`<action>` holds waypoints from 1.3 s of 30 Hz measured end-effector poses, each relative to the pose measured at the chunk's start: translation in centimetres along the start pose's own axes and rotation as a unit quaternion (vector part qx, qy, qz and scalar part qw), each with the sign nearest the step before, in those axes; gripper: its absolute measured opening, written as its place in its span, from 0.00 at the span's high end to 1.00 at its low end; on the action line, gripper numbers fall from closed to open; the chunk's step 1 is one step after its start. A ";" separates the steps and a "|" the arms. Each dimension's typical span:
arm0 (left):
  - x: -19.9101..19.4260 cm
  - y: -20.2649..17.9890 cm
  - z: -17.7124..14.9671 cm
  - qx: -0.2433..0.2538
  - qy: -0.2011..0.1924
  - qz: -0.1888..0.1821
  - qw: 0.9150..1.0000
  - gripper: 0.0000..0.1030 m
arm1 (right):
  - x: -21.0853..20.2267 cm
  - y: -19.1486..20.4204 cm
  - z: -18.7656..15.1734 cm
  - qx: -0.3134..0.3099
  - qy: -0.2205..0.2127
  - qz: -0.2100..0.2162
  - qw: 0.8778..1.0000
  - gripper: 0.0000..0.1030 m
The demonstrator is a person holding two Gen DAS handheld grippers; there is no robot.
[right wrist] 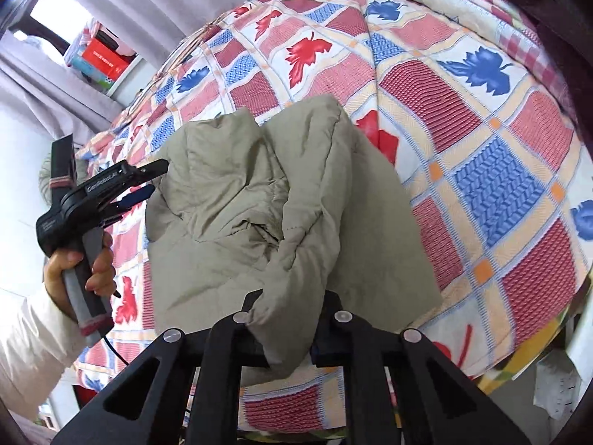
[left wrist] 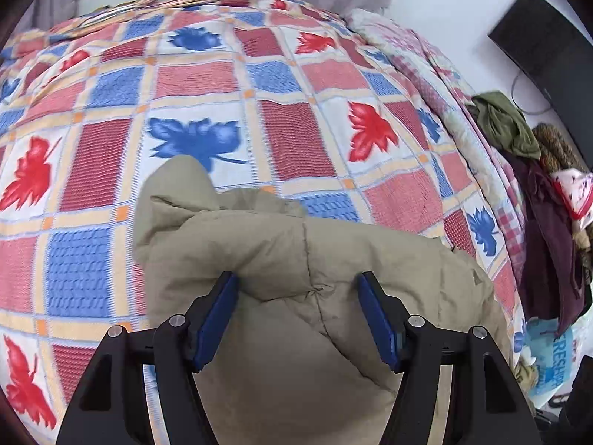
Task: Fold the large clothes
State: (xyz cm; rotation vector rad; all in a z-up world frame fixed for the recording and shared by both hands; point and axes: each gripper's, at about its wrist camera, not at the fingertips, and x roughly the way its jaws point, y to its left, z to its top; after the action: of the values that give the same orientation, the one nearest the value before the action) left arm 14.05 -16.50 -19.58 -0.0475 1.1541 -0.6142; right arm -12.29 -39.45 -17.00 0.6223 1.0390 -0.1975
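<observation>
Left gripper (left wrist: 298,309) hangs with jaws spread over the khaki padded jacket (left wrist: 281,259), clasping nothing; the jacket runs away from the bed's (left wrist: 207,78) near edge, bare quilt beyond. Right gripper (right wrist: 287,328) is clenched on a jacket fold by that near edge.

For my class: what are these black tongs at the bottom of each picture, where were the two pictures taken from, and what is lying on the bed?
No robot here: a person holds a hand tool with two fingers in each hand, each carrying a camera looking along its fingers. One picture is from the left tool, whose fingers stand open over a beige padded jacket. The other is from the right tool, shut on a fold of that jacket. It also shows the left tool beside the jacket. The jacket lies on a leaf-patterned bedspread.
</observation>
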 end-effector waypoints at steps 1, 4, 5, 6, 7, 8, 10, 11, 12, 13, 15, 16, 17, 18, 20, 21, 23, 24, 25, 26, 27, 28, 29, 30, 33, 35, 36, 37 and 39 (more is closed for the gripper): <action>0.9 -1.1 0.0 0.006 0.002 -0.004 1.000 0.35 | -0.1 -0.4 -0.2 0.007 0.003 -0.005 1.000 0.87; 2.9 -4.5 0.1 0.029 0.008 -0.015 0.999 0.35 | 0.4 -2.6 -0.8 0.035 0.010 -0.022 0.999 0.87; 3.7 -5.6 0.0 0.039 0.013 -0.016 0.999 0.35 | 0.7 -3.5 -1.0 0.044 0.013 -0.027 0.999 0.87; 4.2 -6.3 0.1 0.045 0.016 -0.014 0.999 0.35 | 0.9 -4.3 -1.2 0.055 0.016 -0.027 0.998 0.87; 4.8 -7.1 0.0 0.050 0.020 -0.013 0.998 0.35 | 1.5 -5.4 -1.5 0.071 0.021 -0.024 0.997 0.87; 5.3 -7.5 0.0 0.051 0.023 -0.013 0.998 0.35 | 1.8 -6.3 -1.8 0.083 0.024 -0.022 0.996 0.87; 5.8 -7.9 -0.1 0.054 0.026 -0.011 0.998 0.35 | 2.6 -7.3 -2.2 0.088 0.027 -0.020 0.996 0.86; 6.1 -8.0 -0.1 0.055 0.028 -0.006 0.998 0.35 | 3.1 -7.8 -2.4 0.090 0.030 -0.017 0.995 0.85; 6.1 -7.9 -0.2 0.057 0.028 -0.003 0.998 0.35 | 3.4 -8.2 -2.4 0.098 0.037 -0.007 0.995 0.84; 6.2 -7.8 -0.3 0.059 0.029 0.000 0.998 0.35 | 3.4 -8.7 -2.4 0.115 0.043 0.005 0.992 0.84; 6.3 -7.4 -0.4 0.057 0.031 0.000 0.998 0.35 | 2.9 -9.4 -2.0 0.143 0.056 0.034 0.988 0.84; 6.4 -7.2 -0.4 0.055 0.031 0.000 0.998 0.35 | 2.1 -9.6 -1.7 0.148 0.055 0.049 0.986 0.84; 6.4 -7.1 -0.4 0.054 0.031 0.000 0.998 0.35 | 1.3 -9.6 -1.5 0.148 0.053 0.057 0.986 0.83; 6.4 -7.0 -0.4 0.053 0.031 -0.002 0.998 0.35 | 0.0 -9.5 -1.1 0.141 0.042 0.059 0.987 0.81; 6.4 -6.9 -0.5 0.053 0.030 -0.003 0.998 0.35 | -2.0 -9.1 -0.1 0.122 0.024 0.055 0.991 0.79; 6.4 -7.0 -0.5 0.053 0.029 -0.002 0.998 0.35 | -2.9 -8.9 0.6 0.113 0.011 0.057 0.992 0.78; 6.4 -7.0 -0.5 0.053 0.030 -0.002 0.998 0.35 | -3.4 -8.3 2.3 0.103 -0.001 0.072 0.992 0.68; 6.4 -7.0 -0.5 0.054 0.029 -0.002 0.998 0.35 | -3.2 -7.8 3.4 0.097 -0.007 0.081 0.992 0.50; 6.4 -7.0 -0.5 0.054 0.029 -0.003 0.998 0.35 | -2.8 -7.4 4.1 0.092 -0.012 0.089 0.992 0.40; 6.4 -7.0 -0.5 0.054 0.029 -0.002 0.998 0.35 | -2.0 -6.8 5.1 0.087 -0.011 0.094 0.992 0.40; 6.4 -7.0 -0.5 0.054 0.029 -0.002 0.998 0.34 | -1.0 -6.1 6.1 0.082 -0.007 0.101 0.991 0.40; 6.4 -7.0 -0.5 0.055 0.029 -0.002 0.998 0.34 | 0.4 -5.3 7.2 0.076 -0.002 0.108 0.991 0.40; 6.4 -7.0 -0.5 0.055 0.029 -0.001 0.998 0.34 | 1.5 -4.8 8.0 0.075 0.001 0.105 0.992 0.41; 6.4 -7.0 -0.5 0.056 0.029 -0.002 0.998 0.34 | 2.7 -4.2 8.9 0.076 0.007 0.102 0.992 0.45; 6.0 -6.8 -0.4 0.055 0.025 0.008 0.998 0.34 | 6.4 -2.7 10.5 0.080 0.031 0.070 0.994 0.72; 4.8 -6.4 -0.2 0.048 0.013 0.019 0.999 0.34 | 7.8 -2.2 10.7 0.057 0.038 0.016 0.998 0.84; 4.0 -6.1 -0.1 0.043 0.008 0.020 0.999 0.34 | 8.1 -2.3 10.4 0.047 0.041 -0.006 0.998 0.92; 3.1 -5.6 -0.1 0.037 0.003 0.023 0.999 0.34 | 8.6 -2.6 10.2 0.037 0.045 -0.031 0.998 0.98; 1.4 -4.5 -0.3 0.033 -0.001 0.024 0.999 0.35 | 9.6 -3.5 9.5 0.029 0.063 -0.051 0.996 1.00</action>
State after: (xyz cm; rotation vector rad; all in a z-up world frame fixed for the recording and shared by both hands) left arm 12.19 -20.85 -19.34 0.0364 1.1283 -0.6090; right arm -1.86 -46.41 -23.11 0.6409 1.1905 -0.2808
